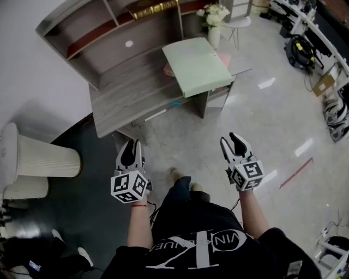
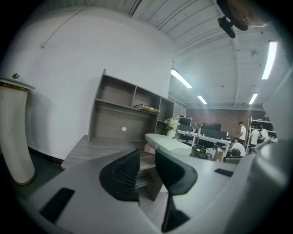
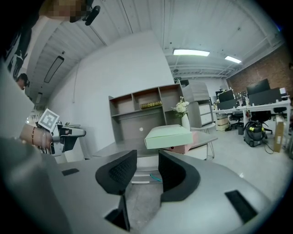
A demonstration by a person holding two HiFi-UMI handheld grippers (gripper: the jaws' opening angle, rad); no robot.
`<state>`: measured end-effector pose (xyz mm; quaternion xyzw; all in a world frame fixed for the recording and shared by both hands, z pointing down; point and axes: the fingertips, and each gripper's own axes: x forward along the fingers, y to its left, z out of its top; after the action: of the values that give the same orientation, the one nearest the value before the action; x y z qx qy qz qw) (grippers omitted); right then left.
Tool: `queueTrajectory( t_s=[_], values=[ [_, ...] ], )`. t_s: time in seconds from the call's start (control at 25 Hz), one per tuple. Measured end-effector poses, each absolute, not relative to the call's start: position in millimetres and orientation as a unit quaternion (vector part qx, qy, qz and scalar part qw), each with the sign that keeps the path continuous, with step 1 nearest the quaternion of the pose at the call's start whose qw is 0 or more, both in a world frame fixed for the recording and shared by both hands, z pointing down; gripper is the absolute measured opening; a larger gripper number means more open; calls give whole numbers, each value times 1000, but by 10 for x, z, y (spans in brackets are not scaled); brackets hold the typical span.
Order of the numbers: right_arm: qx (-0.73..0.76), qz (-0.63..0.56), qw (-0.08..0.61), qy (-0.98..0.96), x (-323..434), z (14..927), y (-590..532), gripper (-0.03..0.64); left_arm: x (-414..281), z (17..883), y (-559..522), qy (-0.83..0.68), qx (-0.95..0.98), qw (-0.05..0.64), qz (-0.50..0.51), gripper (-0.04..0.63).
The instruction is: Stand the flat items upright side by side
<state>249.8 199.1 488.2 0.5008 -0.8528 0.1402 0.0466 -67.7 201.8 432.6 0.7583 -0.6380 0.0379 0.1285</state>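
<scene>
A pale green flat box (image 1: 197, 65) lies on a pink flat item (image 1: 169, 70) at the right end of the grey desk (image 1: 125, 101). The left gripper view shows the green box (image 2: 167, 142) and the right gripper view shows it (image 3: 168, 136) too, in both well beyond the jaws. My left gripper (image 1: 131, 146) and right gripper (image 1: 233, 140) hang in front of the desk over the floor, far short of the box. Each stands a little open with nothing between the pads, as seen at the left gripper (image 2: 147, 160) and the right gripper (image 3: 147, 167).
A shelf unit (image 1: 103, 32) rises at the back of the desk, with a gold-edged book (image 1: 152, 8) on it. A vase of white flowers (image 1: 214, 24) stands behind the box. Thin flat items (image 1: 158, 113) lie under the desktop. A white ribbed cylinder (image 1: 41, 158) stands at the left.
</scene>
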Motion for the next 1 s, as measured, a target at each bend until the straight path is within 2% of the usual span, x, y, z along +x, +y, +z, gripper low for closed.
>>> queueTrajectory(
  t_s=[0.44, 1.0],
  values=[
    [515, 133, 57, -845, 2352, 4880, 1213, 150, -670, 4410, 1043, -605, 784, 140, 30, 94],
    [535, 135, 66, -832, 2029, 4849, 267, 181, -763, 4522, -132, -551, 815, 175, 29, 93]
  ],
)
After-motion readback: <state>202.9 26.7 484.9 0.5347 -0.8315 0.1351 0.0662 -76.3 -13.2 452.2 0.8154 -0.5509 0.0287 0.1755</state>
